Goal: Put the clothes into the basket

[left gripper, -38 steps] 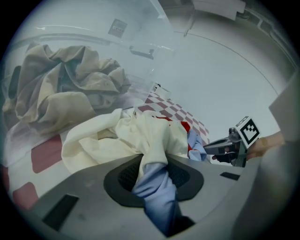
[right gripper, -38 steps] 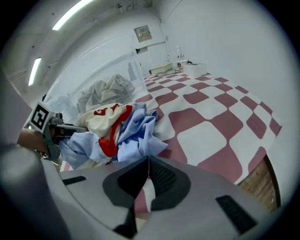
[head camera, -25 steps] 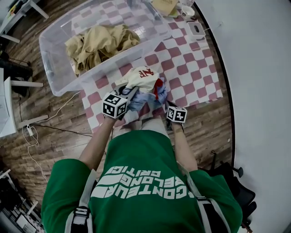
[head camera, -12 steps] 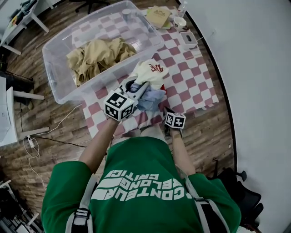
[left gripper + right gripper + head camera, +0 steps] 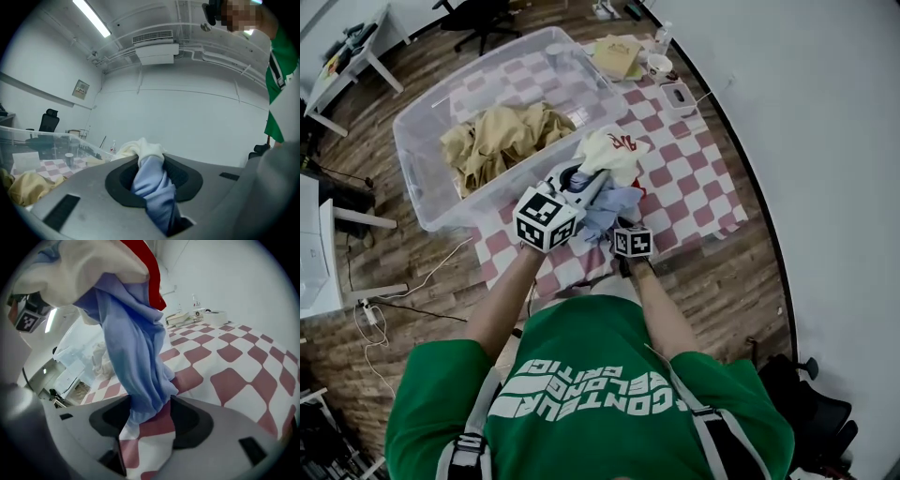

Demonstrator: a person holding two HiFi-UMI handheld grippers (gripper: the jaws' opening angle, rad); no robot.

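Note:
A bundle of clothes (image 5: 607, 155), cream with red print over pale blue (image 5: 614, 202), hangs above the checkered table (image 5: 698, 178) beside the clear plastic basket (image 5: 417, 164). My left gripper (image 5: 578, 186) is shut on it, with twisted blue and cream cloth (image 5: 151, 180) pinched between the jaws. My right gripper (image 5: 621, 223) is just below the bundle and its jaws are opening. The blue cloth (image 5: 131, 357) hangs loose through the gap and the pads do not press on it. Tan clothes (image 5: 502, 136) lie in the basket.
At the table's far end are a tan folder (image 5: 619, 56), a cup (image 5: 659, 66) and a small white box (image 5: 679, 94). A white desk (image 5: 319, 253) stands at the left and an office chair (image 5: 483, 14) beyond the basket. Cables trail on the wooden floor (image 5: 375, 314).
The right gripper has slid left, closer to the left one, and its jaws have opened off the blue cloth. The left gripper still holds the bundle, now nearer the basket.

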